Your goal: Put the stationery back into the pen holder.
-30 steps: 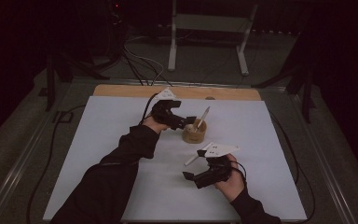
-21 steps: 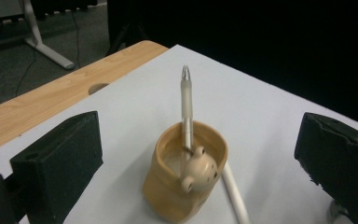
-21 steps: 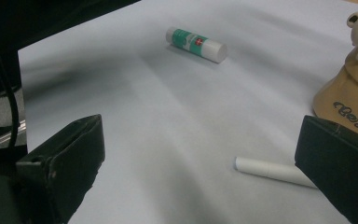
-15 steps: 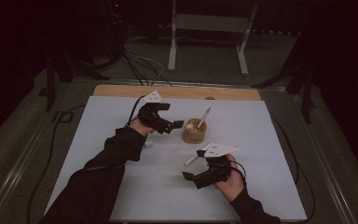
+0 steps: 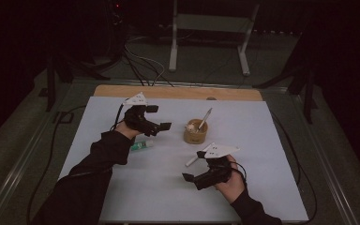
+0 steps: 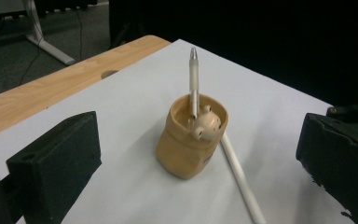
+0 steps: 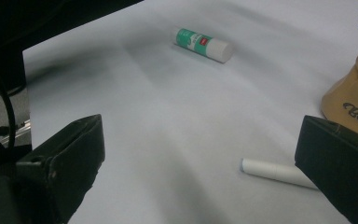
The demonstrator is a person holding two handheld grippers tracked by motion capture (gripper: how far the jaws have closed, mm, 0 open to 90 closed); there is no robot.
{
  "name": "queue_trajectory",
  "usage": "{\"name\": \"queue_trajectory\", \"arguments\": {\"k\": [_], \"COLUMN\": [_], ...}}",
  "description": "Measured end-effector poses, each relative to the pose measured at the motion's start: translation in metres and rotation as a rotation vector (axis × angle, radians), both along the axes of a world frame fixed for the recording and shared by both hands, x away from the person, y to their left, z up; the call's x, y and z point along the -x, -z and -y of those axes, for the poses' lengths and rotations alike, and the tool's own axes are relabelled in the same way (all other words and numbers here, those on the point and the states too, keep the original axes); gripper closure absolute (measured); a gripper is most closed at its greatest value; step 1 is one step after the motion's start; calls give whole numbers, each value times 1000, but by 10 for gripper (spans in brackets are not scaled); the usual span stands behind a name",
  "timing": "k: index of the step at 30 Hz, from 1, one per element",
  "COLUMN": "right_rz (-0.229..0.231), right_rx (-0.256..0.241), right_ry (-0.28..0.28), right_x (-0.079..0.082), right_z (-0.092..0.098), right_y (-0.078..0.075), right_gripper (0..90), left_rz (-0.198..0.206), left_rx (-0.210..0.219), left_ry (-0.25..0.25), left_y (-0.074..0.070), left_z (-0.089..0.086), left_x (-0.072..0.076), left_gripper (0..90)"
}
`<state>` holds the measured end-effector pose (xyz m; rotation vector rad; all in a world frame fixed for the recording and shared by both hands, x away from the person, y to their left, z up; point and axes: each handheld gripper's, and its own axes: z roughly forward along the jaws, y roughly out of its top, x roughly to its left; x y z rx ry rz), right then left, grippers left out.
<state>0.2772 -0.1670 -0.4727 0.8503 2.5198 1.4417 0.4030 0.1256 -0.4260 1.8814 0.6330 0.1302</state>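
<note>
- Right hand-held gripper (image 5: 193,178): nearest, low over the table (image 5: 262,187), jaws spread wide, nothing between them.
- White pen (image 7: 272,170): lying flat just ahead of it, one end by the holder's base.
- Glue stick (image 7: 203,44): green label, white cap, on its side.
- Left hand-held gripper (image 5: 159,118): released, empty, facing the holder.
- Pen holder (image 6: 191,137): tan, upright, small animal figure on rim, silver pen (image 6: 193,79) standing inside.

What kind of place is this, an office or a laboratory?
Probably a lab recording bench: a white-covered table in a dark room, cables on the floor, a metal stand behind. On it stand a tan pen holder and a glue stick.
</note>
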Motion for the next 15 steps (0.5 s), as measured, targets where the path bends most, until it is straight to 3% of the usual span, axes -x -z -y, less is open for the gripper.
{"name": "queue_trajectory", "arguments": {"k": [15], "right_rz": [-6], "right_rx": [-5], "right_ry": [-3], "right_x": [0], "right_z": [-1], "right_y": [0], "right_gripper": [13], "left_rz": [-9], "left_rx": [11], "left_ry": [-1], "left_y": [6], "left_z": [-43], "left_x": [9], "left_gripper": [4]}}
